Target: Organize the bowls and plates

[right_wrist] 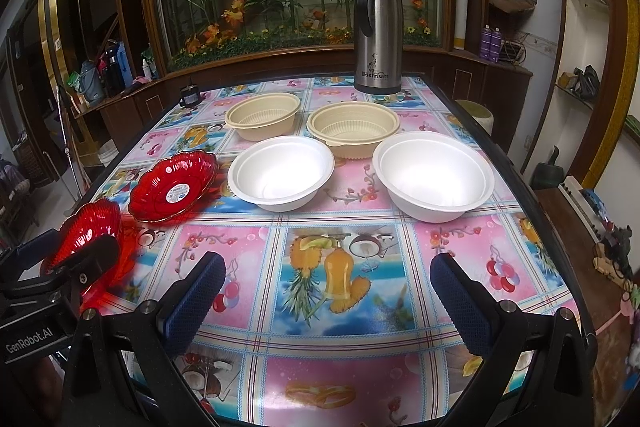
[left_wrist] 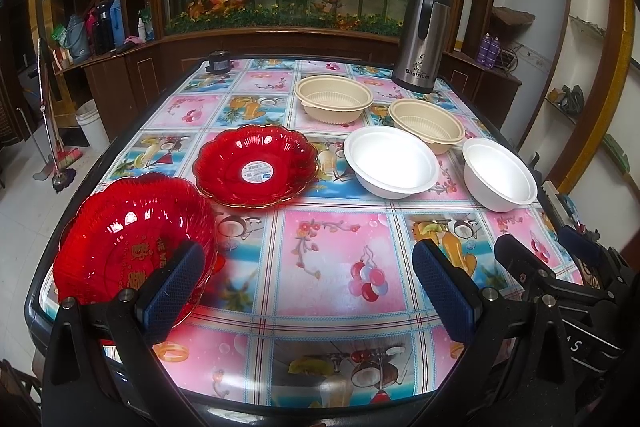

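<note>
Two red scalloped plates lie at the table's left: one with a sticker, and a nearer one at the front left corner. Two white bowls stand mid-table, with two beige ribbed bowls behind them. My left gripper is open above the front edge; its left finger overlaps the nearer red plate's rim without clasping it. My right gripper is open and empty, in front of the white bowls.
A steel thermos jug stands at the back right of the table, and a small dark jar at the back left. The flowered tablecloth covers the table. Cabinets and shelves surround it.
</note>
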`<state>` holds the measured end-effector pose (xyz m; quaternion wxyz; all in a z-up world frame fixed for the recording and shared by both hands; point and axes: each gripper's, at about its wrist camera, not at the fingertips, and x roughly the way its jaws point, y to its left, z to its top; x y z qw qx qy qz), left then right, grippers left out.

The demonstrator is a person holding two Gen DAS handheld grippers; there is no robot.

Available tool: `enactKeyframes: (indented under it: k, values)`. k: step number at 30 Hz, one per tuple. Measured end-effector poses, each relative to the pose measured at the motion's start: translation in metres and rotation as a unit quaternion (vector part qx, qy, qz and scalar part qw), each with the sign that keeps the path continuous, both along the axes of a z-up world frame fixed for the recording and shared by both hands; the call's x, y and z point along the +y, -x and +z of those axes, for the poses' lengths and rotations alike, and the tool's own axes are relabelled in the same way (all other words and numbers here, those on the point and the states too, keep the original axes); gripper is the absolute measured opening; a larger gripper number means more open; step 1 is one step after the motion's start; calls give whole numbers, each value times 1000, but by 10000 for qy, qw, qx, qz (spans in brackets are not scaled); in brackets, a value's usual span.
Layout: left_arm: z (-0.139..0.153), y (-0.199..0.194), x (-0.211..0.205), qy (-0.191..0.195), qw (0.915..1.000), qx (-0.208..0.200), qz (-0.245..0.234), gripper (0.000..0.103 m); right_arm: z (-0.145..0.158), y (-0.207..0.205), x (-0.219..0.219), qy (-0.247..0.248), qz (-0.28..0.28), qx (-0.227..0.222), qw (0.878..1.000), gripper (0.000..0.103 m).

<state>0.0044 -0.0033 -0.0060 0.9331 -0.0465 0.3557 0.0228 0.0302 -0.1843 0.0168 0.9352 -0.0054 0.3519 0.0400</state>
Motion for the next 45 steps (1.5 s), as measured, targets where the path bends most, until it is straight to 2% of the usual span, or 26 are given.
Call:
enactKeyframes:
  k: [45]
  values:
    - [1,0,4,42,9999,83,56,103,4,-4,7,-53,36,-36,10000,103]
